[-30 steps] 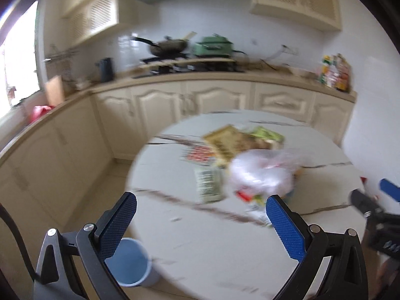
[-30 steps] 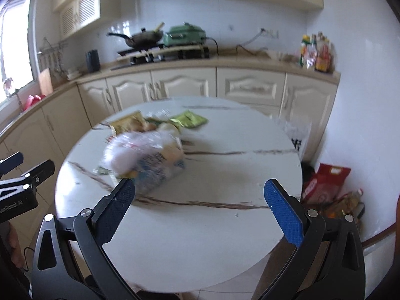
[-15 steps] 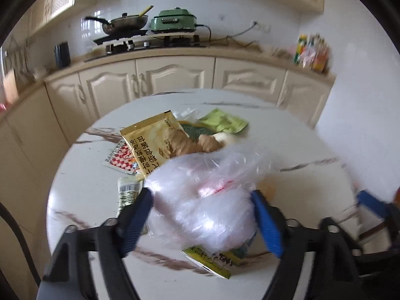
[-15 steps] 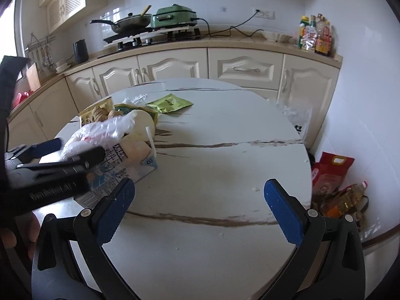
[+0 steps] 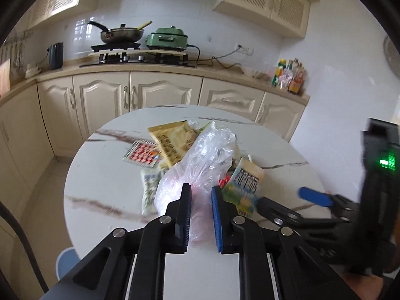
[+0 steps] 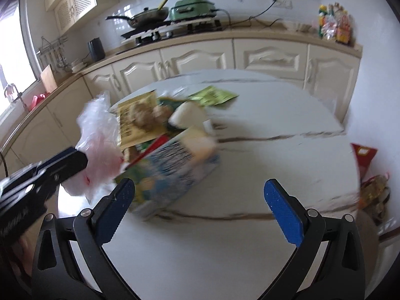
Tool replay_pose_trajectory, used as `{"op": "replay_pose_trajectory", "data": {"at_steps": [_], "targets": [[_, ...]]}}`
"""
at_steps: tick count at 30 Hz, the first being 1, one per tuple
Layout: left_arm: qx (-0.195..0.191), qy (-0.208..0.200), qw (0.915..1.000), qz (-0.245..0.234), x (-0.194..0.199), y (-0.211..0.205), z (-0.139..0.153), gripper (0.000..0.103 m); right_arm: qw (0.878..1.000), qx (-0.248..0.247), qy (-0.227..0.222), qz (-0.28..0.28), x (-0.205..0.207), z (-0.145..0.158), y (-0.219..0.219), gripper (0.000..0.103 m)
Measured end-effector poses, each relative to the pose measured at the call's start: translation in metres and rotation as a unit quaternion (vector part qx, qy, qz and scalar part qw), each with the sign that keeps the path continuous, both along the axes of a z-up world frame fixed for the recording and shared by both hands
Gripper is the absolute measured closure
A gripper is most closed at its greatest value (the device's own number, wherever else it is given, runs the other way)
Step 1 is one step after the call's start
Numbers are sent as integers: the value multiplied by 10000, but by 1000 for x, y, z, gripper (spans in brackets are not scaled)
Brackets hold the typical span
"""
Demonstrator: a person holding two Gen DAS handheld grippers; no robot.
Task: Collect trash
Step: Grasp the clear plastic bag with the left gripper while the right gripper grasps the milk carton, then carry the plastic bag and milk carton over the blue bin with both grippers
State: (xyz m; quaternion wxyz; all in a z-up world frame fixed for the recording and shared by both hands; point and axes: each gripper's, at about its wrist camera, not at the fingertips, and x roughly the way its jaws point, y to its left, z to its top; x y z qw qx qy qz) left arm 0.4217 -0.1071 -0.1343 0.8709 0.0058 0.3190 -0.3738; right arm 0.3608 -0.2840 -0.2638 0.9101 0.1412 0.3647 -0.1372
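Note:
A pile of trash lies on the round marble table (image 5: 107,175): a clear plastic bag (image 5: 205,155), a yellow packet (image 5: 172,142), a red-checked packet (image 5: 142,155) and a blue-green carton (image 5: 246,187). My left gripper (image 5: 201,188) is closing, with the near end of the plastic bag squeezed between its pads. From the right wrist, the bag (image 6: 97,130) bunches up at the left gripper's tip (image 6: 80,160). My right gripper (image 6: 199,185) stands wide open over the table, nothing between its fingers, the carton (image 6: 170,172) just beyond its left finger. A green packet (image 6: 212,96) lies farther back.
A pale blue bin (image 5: 66,262) stands on the floor at the table's near left. A red bag (image 6: 363,157) and other packets sit on the floor to the right. Cream cabinets and a counter with a stove (image 5: 140,55) run behind the table.
My left gripper swung in over the table to the plastic bag and its jaws came from wide open to nearly together around it. The right gripper moved closer to the pile and tipped down.

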Motion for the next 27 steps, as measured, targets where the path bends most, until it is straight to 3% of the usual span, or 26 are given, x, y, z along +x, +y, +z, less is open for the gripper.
{"op": "replay_pose_trajectory", "data": {"at_steps": [8,13,16,19,21,23,27], "targets": [[-316,249,9992,-48,-27,68,-17,93,9984,390,138,-392,38,-11,21,0],[-218,344,9991,-77,-39,87,-28,90,9961,217,504,-697,60,-26,21,0],[-184,336,9992,-120,-47,91,-29,88,9959,312,465,-704,54,-31,14,3],[-109,424,9990,-111,-47,86,-26,76,9965,231,419,-692,43,-28,8,22],[-59,480,9987,-128,-50,79,-25,66,9967,331,425,-603,35,-27,4,42],[10,478,9988,-102,-53,78,-23,51,9973,267,447,-519,28,-23,3,48],[101,501,9987,-55,-52,62,-15,51,9984,242,383,-334,13,-22,-3,51]]}}
